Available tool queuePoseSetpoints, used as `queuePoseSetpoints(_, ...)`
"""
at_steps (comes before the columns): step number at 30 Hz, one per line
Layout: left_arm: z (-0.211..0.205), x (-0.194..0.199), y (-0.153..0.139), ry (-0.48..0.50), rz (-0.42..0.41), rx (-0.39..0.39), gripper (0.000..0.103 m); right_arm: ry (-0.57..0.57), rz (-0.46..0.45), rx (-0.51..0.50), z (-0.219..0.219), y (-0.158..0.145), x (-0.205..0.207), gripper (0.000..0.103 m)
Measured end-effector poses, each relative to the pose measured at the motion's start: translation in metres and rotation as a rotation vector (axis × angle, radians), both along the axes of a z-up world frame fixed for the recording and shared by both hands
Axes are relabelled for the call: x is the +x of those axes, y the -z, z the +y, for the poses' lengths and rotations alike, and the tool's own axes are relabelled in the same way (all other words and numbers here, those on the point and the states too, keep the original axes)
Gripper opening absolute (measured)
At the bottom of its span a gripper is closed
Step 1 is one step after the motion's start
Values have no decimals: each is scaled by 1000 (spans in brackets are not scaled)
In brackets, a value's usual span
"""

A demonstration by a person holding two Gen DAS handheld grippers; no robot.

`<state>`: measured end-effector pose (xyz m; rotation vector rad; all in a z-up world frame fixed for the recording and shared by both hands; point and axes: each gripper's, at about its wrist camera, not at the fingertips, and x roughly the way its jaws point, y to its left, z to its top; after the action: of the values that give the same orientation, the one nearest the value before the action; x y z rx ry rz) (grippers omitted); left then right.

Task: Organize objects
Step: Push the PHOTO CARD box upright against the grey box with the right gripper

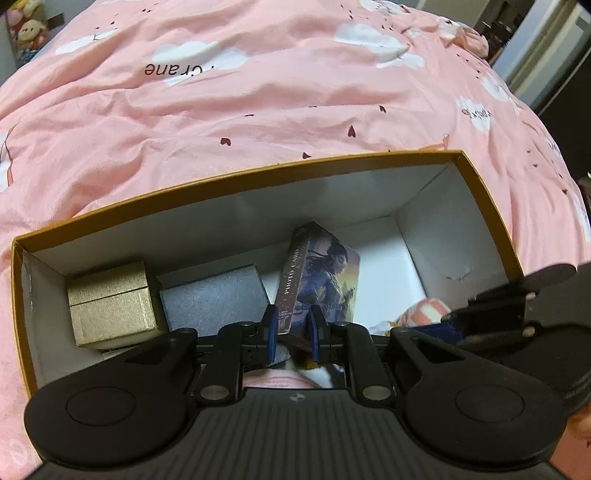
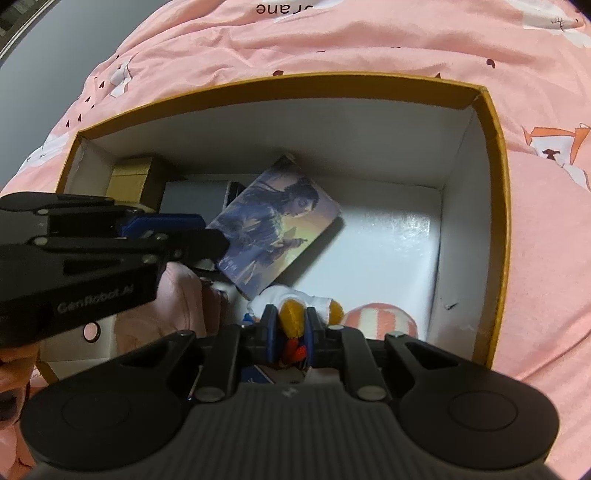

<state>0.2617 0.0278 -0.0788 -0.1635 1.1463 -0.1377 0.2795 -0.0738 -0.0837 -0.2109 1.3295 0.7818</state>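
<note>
An open cardboard box (image 1: 258,173) with a yellow rim and white inside lies on a pink bed cover. In it a photo card box (image 1: 325,269) with a painted figure leans tilted. My left gripper (image 1: 293,326) is shut on its lower end. In the right wrist view the left gripper (image 2: 210,238) reaches in from the left and pinches the near left edge of the photo card box (image 2: 280,221). My right gripper (image 2: 291,325) is shut on the orange part of a white and orange plush toy (image 2: 321,302) at the box's near side.
A gold box (image 1: 110,306) and a grey box (image 1: 214,295) stand side by side in the left end of the cardboard box. A pink-and-white striped ball (image 2: 384,317) lies by the plush toy. The right part of the floor (image 2: 388,240) is bare. Soft toys (image 1: 29,29) sit far left.
</note>
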Motion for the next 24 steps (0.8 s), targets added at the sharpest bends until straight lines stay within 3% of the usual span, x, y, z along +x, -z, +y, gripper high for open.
queuePoseSetpoints(5,1,1,-1,-7,1,-9,19,-26,-67,3,4,-5,-6,21)
queuePoseSetpoints(9,5,1,-1,-20,5,-39,19,12,-80,79,2,-11,-3,55)
queuePoseSetpoints(13,11,2,1,-24,7,-61,18,-54,-113,69,17,-10,-9,63)
queuePoseSetpoints(19,18,2,2,-33,13,-98,18,-152,-167,-17,38,5,-16,63)
queuePoseSetpoints(24,24,1,1,-38,15,-122,18,-163,-211,-13,40,11,-18,46)
